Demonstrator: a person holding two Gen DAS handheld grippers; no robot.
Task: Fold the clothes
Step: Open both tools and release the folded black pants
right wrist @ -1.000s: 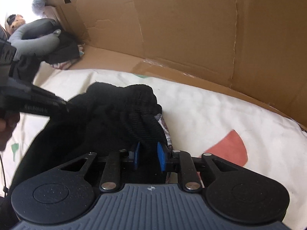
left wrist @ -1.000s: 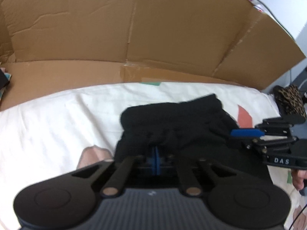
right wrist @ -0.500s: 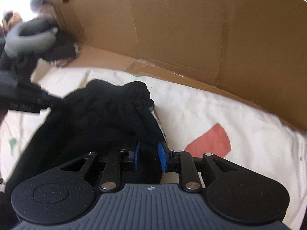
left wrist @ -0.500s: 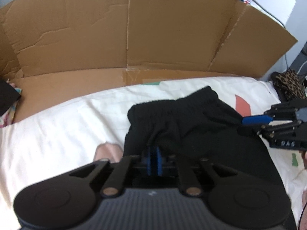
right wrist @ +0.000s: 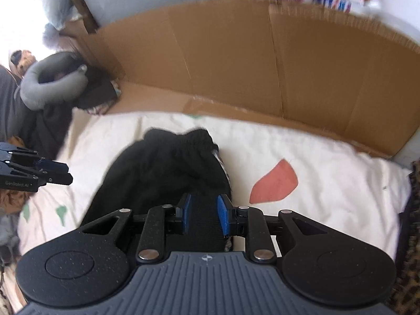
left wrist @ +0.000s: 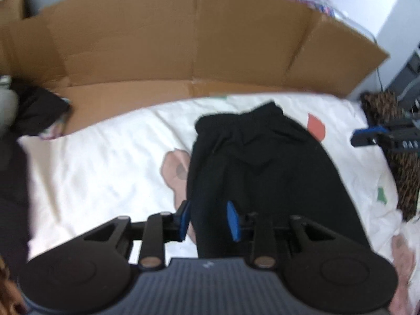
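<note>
Before the cardboard wall [left wrist: 199,42], the black garment [left wrist: 262,168] lies flat on the white sheet [left wrist: 99,162], with the left gripper [left wrist: 208,219] and right gripper [right wrist: 203,215] above its near end, both spread apart and holding nothing.

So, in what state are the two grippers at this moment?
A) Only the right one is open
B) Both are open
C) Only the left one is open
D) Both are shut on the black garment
B: the left gripper and the right gripper each show a clear gap between their blue pads, above the black garment lying on the sheet.
</note>
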